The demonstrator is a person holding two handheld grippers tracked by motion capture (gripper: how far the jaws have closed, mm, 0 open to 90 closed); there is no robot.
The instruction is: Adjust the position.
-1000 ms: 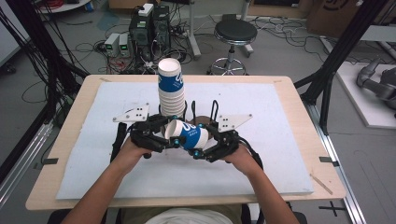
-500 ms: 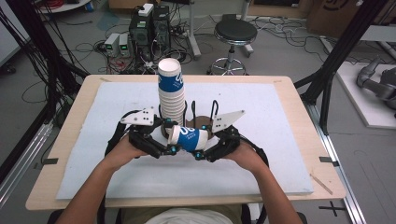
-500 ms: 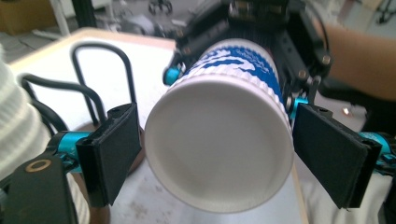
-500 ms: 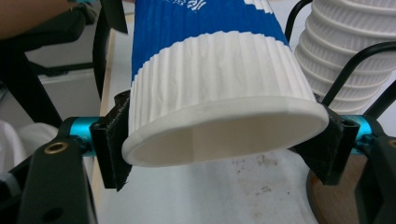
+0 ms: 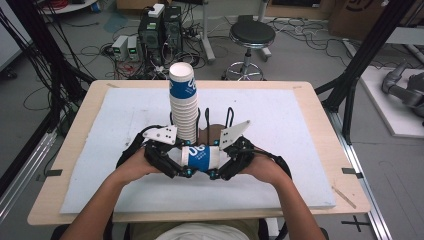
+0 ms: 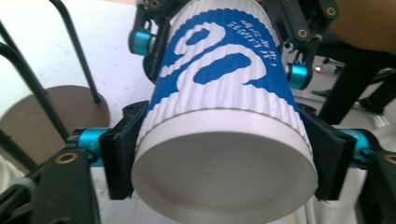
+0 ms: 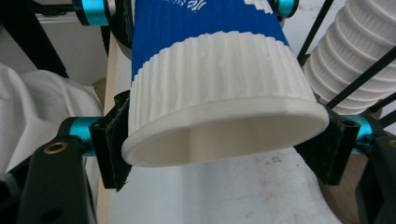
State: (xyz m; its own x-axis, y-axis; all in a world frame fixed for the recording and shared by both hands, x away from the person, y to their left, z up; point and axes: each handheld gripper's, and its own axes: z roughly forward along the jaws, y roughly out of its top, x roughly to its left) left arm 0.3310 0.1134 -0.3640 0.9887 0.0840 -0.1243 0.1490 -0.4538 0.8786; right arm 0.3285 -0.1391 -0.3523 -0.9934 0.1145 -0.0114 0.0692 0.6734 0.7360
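Observation:
A blue-and-white ribbed paper cup (image 5: 200, 157) lies on its side just above the white mat, held between both grippers. My left gripper (image 5: 184, 161) is at the cup's closed base. In the left gripper view its jaws have just been closing and its pads (image 6: 122, 154) press on the cup (image 6: 219, 93) from both sides. My right gripper (image 5: 216, 161) grips the open end. In the right gripper view the cup's rim (image 7: 219, 135) is squashed to an oval between the pads (image 7: 109, 144). A tall stack of the same cups (image 5: 182, 105) stands just behind.
A black wire rack on a round brown base (image 5: 212, 131) stands behind the grippers, beside the cup stack (image 7: 359, 60). The white mat (image 5: 300, 150) covers most of the wooden table (image 5: 330, 115). A stool and computer gear stand on the floor beyond.
The cup and both grippers have shifted slightly toward the person. The cup was tilted and now lies level between the grippers.

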